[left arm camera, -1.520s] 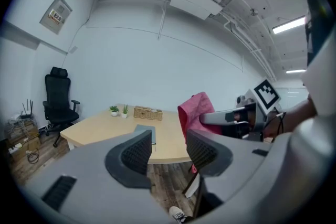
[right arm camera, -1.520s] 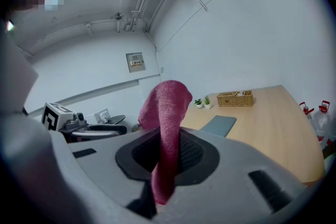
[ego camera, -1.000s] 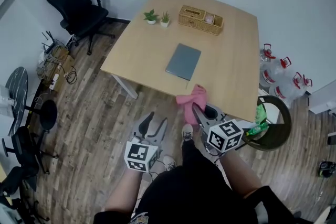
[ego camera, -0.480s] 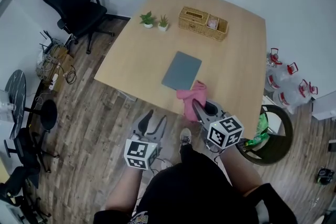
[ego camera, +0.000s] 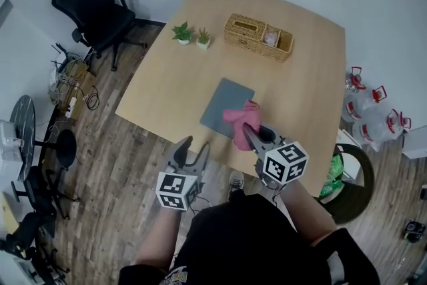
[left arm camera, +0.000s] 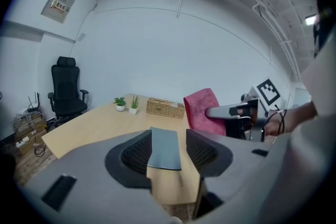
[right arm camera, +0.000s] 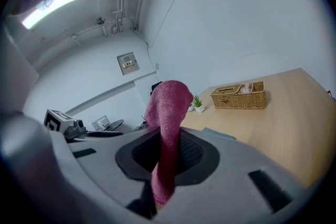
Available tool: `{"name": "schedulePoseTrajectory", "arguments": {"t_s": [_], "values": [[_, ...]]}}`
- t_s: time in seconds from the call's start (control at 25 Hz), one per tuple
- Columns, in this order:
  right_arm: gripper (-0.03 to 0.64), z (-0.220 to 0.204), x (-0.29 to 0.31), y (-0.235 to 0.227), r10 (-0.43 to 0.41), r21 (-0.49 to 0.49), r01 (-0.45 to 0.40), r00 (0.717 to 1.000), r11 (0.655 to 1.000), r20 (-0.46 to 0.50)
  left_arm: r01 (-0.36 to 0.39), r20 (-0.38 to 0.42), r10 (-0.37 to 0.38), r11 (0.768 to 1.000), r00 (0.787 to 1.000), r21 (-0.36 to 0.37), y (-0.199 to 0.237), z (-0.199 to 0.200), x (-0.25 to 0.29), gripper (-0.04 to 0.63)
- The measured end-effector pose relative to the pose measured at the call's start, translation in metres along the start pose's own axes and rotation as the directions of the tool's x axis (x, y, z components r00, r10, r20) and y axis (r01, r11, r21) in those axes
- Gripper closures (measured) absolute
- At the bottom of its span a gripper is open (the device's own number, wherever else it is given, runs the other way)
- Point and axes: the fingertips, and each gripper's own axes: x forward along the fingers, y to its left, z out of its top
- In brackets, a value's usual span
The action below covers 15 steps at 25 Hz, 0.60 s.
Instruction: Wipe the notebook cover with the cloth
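A grey notebook (ego camera: 227,108) lies flat on the wooden table (ego camera: 180,83), near its front edge. A pink cloth (ego camera: 241,120) hangs from my right gripper (ego camera: 252,138), which is shut on it just over the notebook's near right corner. In the right gripper view the cloth (right arm camera: 167,134) stands pinched between the jaws. My left gripper (ego camera: 190,155) is open and holds nothing, off the table's front edge over the floor. In the left gripper view the notebook (left arm camera: 165,148) shows between the jaws, with the cloth (left arm camera: 202,110) to the right.
A wicker basket (ego camera: 258,37) and two small potted plants (ego camera: 189,33) stand at the table's far side. A black office chair (ego camera: 90,3) is at the far left. Water jugs (ego camera: 373,113) and a bin (ego camera: 347,180) stand to the right of the table.
I have come closer to the table. My right gripper has carried the pink cloth forward from the table's front edge to the notebook's near corner. The left gripper stays open.
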Motion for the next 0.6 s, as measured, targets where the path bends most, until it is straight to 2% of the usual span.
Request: {"name": "schedulePoseTrajectory", "arguments": {"t_s": [0.36,0.6], "values": [[0.558,-0.003,0.034,-0.034,0.043,0.030,-0.041,0.998,0.999,-0.051,-0.050,-0.085,0.048,0.999,0.995,-0.017,0.021,-0.010,0.047,0.410],[0.558,-0.014,0.053,-0.043,0.035,0.061,-0.029,0.995,0.998,-0.093,-0.043,-0.141,0.039,0.999,0.989,-0.024,0.039,-0.022,0.071,0.410]]}}
